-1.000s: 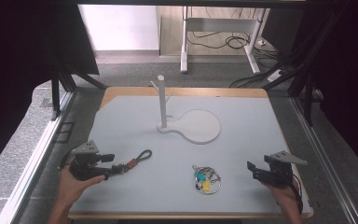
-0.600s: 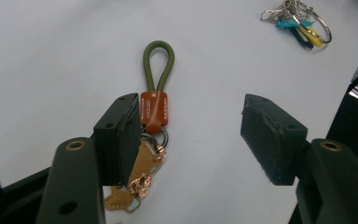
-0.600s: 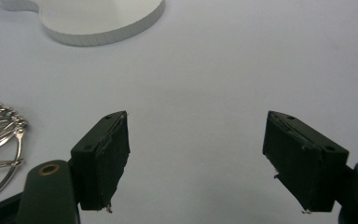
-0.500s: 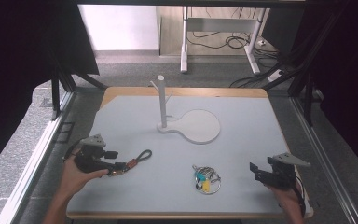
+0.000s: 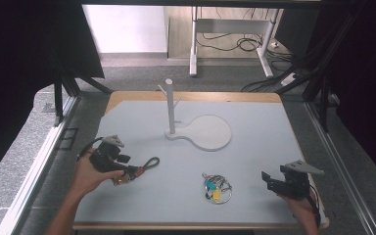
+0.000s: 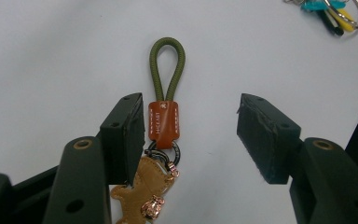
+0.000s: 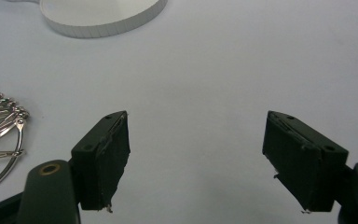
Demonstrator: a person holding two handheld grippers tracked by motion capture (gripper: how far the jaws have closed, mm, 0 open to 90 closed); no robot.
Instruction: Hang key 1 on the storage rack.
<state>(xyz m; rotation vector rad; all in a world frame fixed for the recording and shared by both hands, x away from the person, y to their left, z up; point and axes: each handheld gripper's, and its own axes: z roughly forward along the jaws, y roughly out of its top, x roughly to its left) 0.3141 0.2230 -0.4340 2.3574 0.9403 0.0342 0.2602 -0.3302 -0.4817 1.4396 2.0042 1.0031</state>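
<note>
one keychain point(image 6: 164, 122) lies on the table point(image 5: 254, 147) near its left front, cord loop pointing away from the left gripper point(image 6: 189, 133), whose jaws, just closing, straddle its brown tab; one key ring point(image 5: 216, 187); right gripper point(image 7: 196, 158) wide, empty

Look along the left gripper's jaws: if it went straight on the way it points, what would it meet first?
Probably the keychain: its brown tab lies between the left gripper jaws, close to one pad, with the green cord loop just ahead. Beyond that there is bare table.
</note>
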